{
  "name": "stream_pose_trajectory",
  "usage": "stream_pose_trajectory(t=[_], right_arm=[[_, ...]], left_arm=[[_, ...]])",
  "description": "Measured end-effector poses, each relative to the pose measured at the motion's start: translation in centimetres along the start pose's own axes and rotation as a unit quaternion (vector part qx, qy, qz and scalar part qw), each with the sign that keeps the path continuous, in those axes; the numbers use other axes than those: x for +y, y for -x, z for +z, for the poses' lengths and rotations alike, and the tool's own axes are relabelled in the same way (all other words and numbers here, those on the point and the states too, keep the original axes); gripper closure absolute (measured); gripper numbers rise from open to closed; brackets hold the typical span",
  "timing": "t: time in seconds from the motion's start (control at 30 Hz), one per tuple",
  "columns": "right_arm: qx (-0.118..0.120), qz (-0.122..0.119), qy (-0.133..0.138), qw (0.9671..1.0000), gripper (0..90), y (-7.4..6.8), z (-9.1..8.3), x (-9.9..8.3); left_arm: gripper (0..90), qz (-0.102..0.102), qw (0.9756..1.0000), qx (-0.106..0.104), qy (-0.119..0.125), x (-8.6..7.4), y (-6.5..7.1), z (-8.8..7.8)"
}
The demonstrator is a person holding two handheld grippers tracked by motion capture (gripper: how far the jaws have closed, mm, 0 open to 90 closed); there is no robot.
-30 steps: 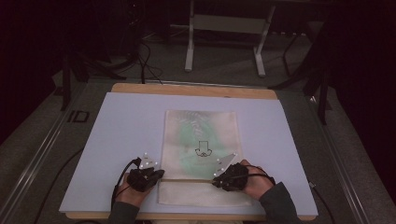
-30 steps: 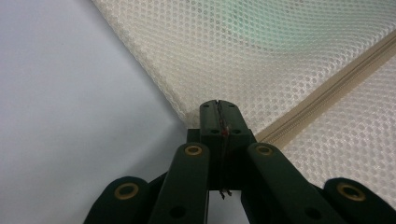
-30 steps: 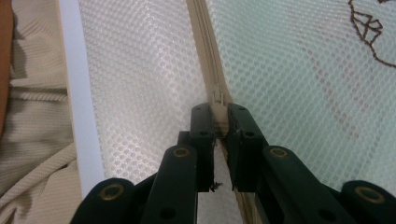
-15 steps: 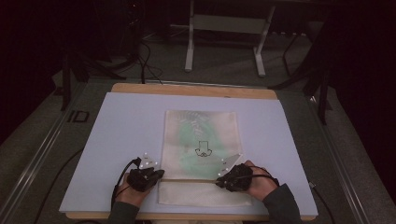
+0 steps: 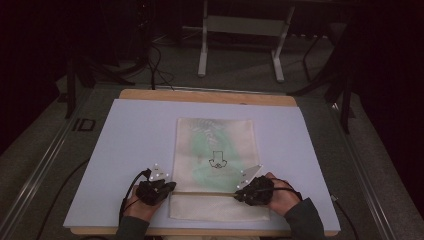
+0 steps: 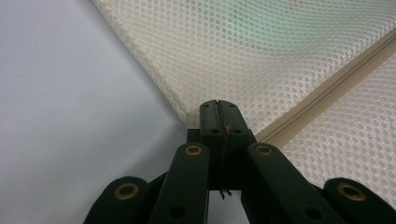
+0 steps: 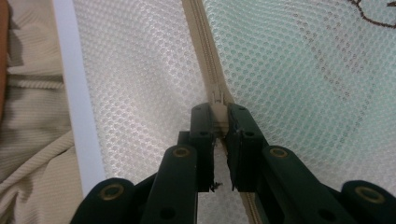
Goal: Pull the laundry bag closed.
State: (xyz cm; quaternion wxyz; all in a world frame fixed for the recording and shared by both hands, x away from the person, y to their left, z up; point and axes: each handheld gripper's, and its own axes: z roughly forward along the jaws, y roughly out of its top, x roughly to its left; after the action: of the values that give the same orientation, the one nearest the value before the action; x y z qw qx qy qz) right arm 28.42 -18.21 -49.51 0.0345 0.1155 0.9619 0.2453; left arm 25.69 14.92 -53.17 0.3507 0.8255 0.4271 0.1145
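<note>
Cream mesh zip bag (image 5: 216, 165) lies flat mid-table on the pale lilac board (image 5: 130, 135), green item showing faintly inside. Left gripper (image 6: 218, 108) is clamped on the bag's left edge at the zipper's end. Right gripper (image 7: 218, 114) pinches the beige zipper pull (image 7: 217, 99). Step: unzipping, likely. Next: draw the pull along the track, left anchoring. Contents indistinct through the mesh.

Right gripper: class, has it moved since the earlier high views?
Yes. The right gripper slid slightly right along the mesh bag, judged against its printed arrow.
</note>
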Motion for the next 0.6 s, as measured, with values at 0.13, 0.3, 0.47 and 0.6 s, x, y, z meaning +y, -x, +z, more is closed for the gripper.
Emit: stream_pose_trajectory(t=[0.13,0.3,0.47,0.6], right_arm=[[-0.001,0.001,-0.004,1.0000,82.1,0.0,0.0,-0.1],[-0.002,0.006,-0.001,1.0000,82.0,0.2,-0.3,-0.5],[-0.002,0.007,0.000,1.0000,82.1,0.3,-0.3,-0.8],[0.001,0.012,0.005,0.9999,82.1,0.4,-0.4,-1.1]], left_arm=[[89.3,0.000,1.0000,0.001,0.000,0.0,0.0,0.0],[89.3,0.000,1.0000,0.000,0.000,0.0,0.0,0.0],[89.3,0.000,1.0000,0.000,0.000,0.0,0.0,0.0],[89.3,-0.001,1.0000,0.001,0.000,0.0,0.0,0.0]])
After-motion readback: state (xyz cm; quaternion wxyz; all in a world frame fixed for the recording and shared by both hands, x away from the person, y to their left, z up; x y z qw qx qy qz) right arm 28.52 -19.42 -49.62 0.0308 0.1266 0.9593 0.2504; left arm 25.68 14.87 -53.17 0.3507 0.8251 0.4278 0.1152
